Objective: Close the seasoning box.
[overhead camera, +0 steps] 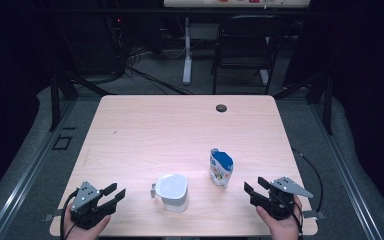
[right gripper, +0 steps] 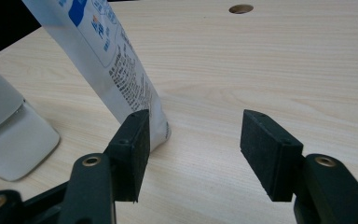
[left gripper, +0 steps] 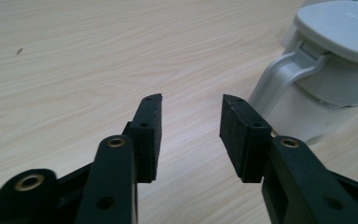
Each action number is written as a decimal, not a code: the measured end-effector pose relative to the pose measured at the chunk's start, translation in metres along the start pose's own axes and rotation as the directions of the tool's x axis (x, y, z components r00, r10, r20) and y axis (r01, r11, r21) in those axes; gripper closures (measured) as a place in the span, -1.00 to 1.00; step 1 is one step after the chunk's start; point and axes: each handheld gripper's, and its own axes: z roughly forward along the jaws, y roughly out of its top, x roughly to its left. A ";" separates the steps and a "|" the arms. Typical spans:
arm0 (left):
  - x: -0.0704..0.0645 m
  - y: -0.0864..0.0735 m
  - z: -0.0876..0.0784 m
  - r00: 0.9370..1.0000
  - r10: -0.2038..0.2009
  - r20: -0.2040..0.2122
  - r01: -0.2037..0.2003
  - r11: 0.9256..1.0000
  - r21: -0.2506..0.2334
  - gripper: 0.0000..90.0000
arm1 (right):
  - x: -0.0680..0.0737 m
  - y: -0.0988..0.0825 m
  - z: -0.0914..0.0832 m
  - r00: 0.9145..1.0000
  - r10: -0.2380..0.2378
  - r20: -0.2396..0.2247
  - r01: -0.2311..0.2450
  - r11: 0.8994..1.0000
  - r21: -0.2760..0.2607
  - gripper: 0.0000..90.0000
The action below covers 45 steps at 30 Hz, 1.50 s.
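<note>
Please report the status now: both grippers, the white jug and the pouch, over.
Left gripper open, empty, jug handle just ahead. Right gripper open, empty, beside pouch. White jug lidded, upright, untouched. Table between them bare.

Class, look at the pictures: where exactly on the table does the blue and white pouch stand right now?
In the high view the pouch stands upright right of centre near the table's front edge, between the white lidded jug and the right claw, touching neither.
</note>
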 end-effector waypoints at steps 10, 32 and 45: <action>0.016 -0.022 0.005 0.999 -0.046 -0.021 0.046 0.999 0.010 0.16 | 0.001 -0.013 0.002 1.000 -0.027 -0.011 0.027 1.000 0.007 -0.07; 0.032 -0.043 0.014 0.993 -0.089 -0.080 0.092 0.995 0.034 0.01 | 0.011 -0.030 0.018 0.997 -0.070 -0.013 0.070 0.997 0.045 -0.07; 0.037 -0.043 0.015 0.990 -0.103 -0.095 0.107 0.994 0.036 -0.02 | 0.007 -0.034 0.018 0.998 -0.057 -0.003 0.057 0.998 0.034 -0.10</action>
